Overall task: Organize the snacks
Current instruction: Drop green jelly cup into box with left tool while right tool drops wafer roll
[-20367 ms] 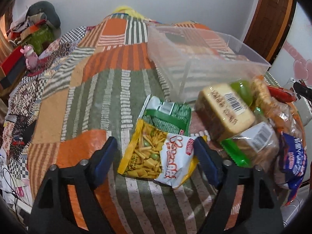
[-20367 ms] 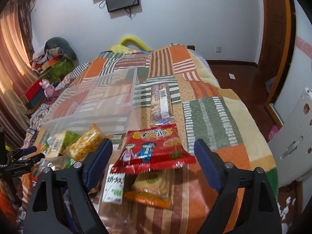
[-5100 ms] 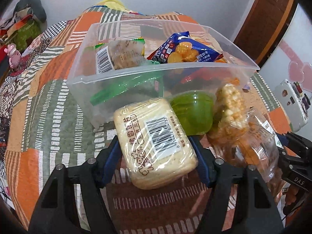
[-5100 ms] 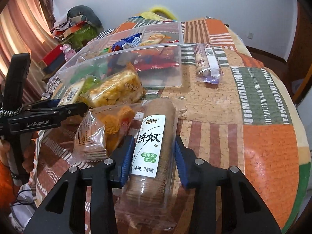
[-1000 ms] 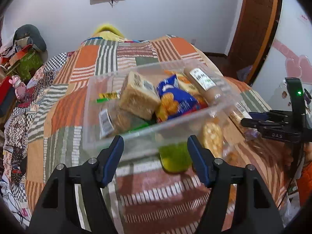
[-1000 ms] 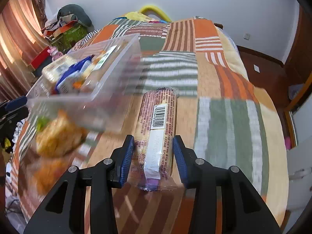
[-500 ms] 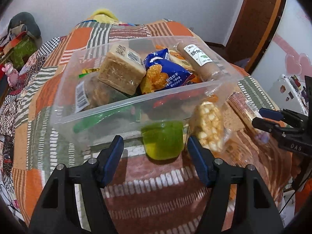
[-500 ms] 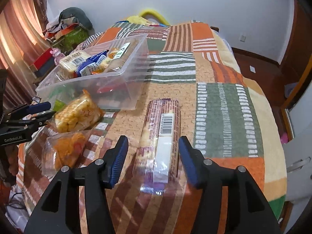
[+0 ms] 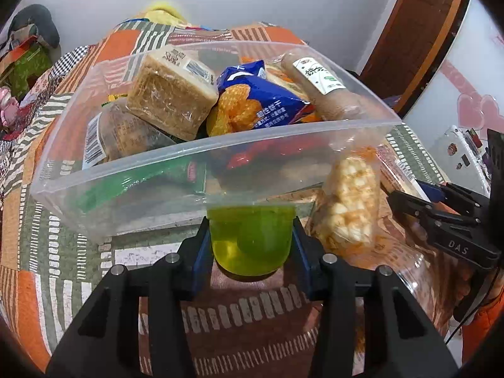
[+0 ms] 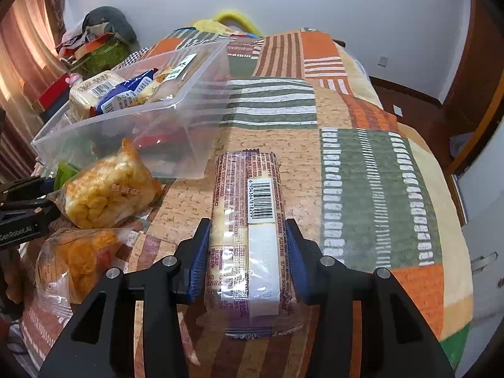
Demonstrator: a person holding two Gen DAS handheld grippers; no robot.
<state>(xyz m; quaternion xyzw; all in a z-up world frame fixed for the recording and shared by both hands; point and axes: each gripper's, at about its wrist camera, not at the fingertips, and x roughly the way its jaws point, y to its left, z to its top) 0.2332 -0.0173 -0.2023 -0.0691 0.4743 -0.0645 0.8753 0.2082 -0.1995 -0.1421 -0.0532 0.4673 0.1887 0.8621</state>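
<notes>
A green jelly cup (image 9: 252,242) stands on the patchwork bedspread against the front wall of a clear plastic bin (image 9: 220,148). My left gripper (image 9: 251,223) is closing on the cup, its blue pads touching both sides. The bin holds a tan cake block (image 9: 170,94), a blue snack bag (image 9: 261,100) and a brown biscuit roll (image 9: 324,91). To the right of the bin (image 10: 201,119) a purple biscuit roll (image 10: 249,195) lies lengthwise. My right gripper (image 10: 247,225) is closing on it, pads against its near half.
A bag of yellow puffed snack (image 10: 107,189) leans by the bin's near corner, with a clear bag of orange snacks (image 10: 78,258) in front of it. The bedspread drops off at the right (image 10: 453,220). Clutter is piled at the far left (image 10: 100,41).
My left gripper has come down and forward to the green cup, and its jaws have narrowed onto it. The right jaws widened, then narrowed again onto the purple roll.
</notes>
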